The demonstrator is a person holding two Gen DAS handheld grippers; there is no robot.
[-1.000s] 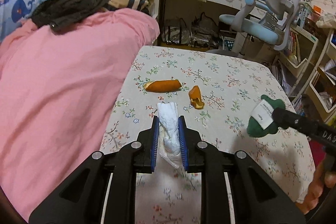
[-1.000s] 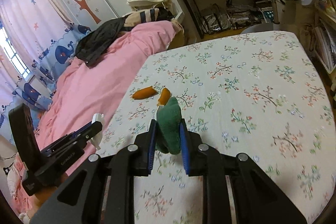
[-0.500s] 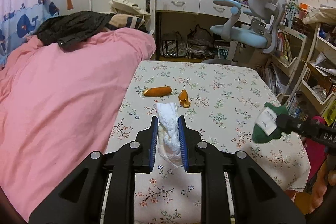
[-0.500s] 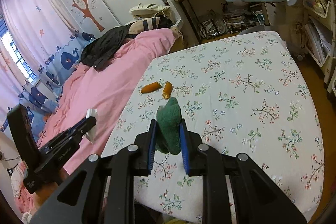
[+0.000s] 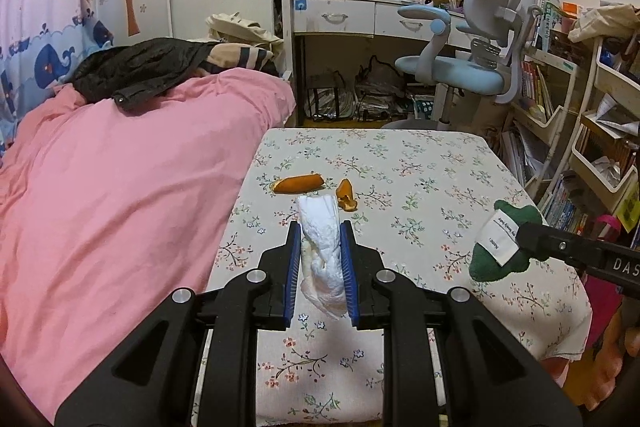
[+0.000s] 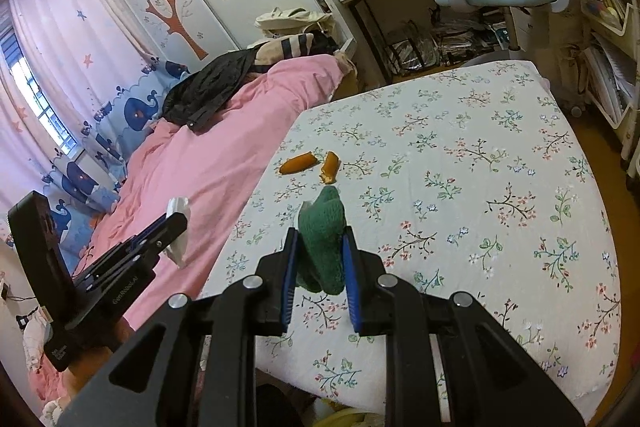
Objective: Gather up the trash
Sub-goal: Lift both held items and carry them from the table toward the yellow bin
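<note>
My left gripper (image 5: pixel 320 239) is shut on a crumpled white tissue (image 5: pixel 322 247), held above the near part of the floral tablecloth (image 5: pixel 420 187). My right gripper (image 6: pixel 319 239) is shut on a green knitted cloth (image 6: pixel 322 231) with a white label (image 5: pixel 498 241); it also shows at the right of the left wrist view. Two orange peel pieces lie on the table near its left edge: a long one (image 5: pixel 298 183) and a smaller curled one (image 5: pixel 346 194). In the right wrist view they are the long peel (image 6: pixel 298 163) and the small peel (image 6: pixel 330 167), beyond the fingers.
A bed with a pink cover (image 5: pixel 120 167) borders the table's left side, with a black jacket (image 5: pixel 136 71) on it. A blue-grey desk chair (image 5: pixel 468 67) and a desk stand beyond the far edge. Shelves with books (image 5: pixel 580 147) line the right.
Both grippers have drawn back and up from the table with their loads still held. The peels look smaller and farther off, and more of the room shows.
</note>
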